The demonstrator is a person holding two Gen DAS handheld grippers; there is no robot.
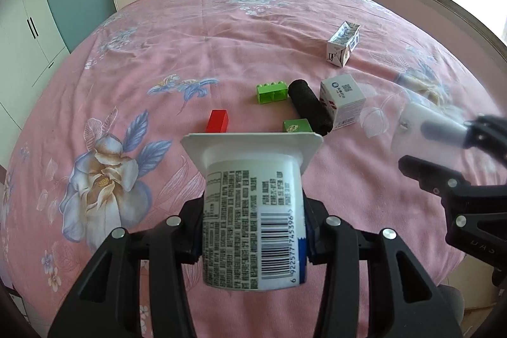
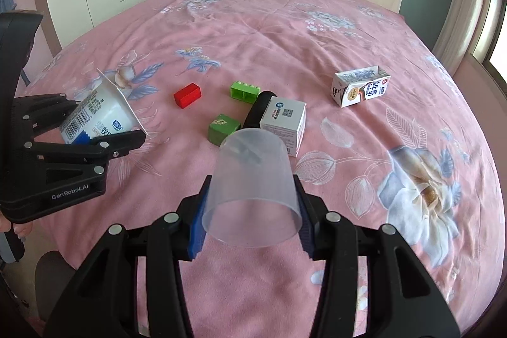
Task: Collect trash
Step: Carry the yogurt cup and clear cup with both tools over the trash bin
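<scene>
Your left tongs (image 1: 253, 230) are clamped on the yogurt cup (image 1: 253, 220), rim pointing away, lifted off the bed (image 1: 158, 59) for carrying. Your right tongs (image 2: 252, 220) are clamped on the clear plastic cup (image 2: 253, 182), mouth toward the camera. Milk carton (image 2: 359, 86) and small white box (image 2: 283, 122), mid-frame, remain uncollected beside the toy bricks (image 2: 243, 91).

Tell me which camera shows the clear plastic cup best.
The right wrist view: the clear plastic cup fills the centre, sharp, clamped between the right gripper fingers, open mouth toward the camera. The left wrist view shows it only as a blurred pale shape at the right edge.
</scene>
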